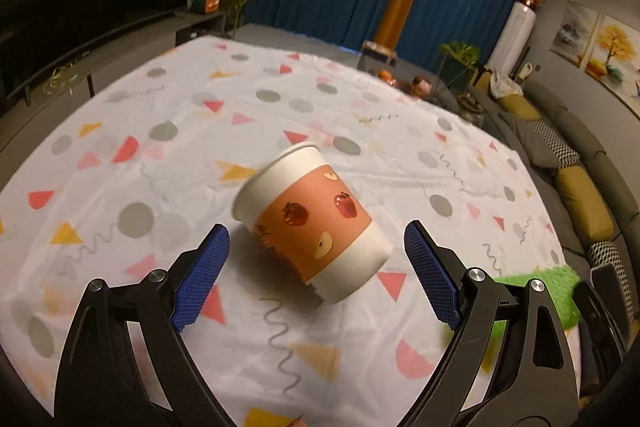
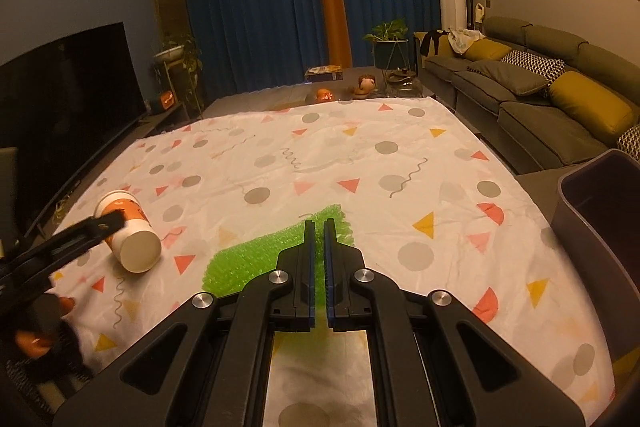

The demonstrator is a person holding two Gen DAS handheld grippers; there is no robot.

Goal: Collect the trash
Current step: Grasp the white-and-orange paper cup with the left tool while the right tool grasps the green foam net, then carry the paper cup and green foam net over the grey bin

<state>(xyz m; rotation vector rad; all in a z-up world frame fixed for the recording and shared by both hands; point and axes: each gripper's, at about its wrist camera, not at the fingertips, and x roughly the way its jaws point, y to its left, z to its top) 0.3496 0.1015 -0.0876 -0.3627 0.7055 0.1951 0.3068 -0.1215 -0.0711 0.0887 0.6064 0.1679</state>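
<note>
- Left wrist view is showing my left gripper (image 1: 316,263) standing wide apart around the paper cup (image 1: 310,223), pads not touching it; I am judging that I should be centring on the orange sleeve and squeezing gently so it is not crushing or rolling.
- Cup is lying on its side on the patterned tablecloth (image 1: 160,131), white with fruit prints.
- My right gripper (image 2: 319,259) is clamping the green bubble wrap (image 2: 248,259), with the grey bin (image 2: 600,211) waiting to its right.
</note>
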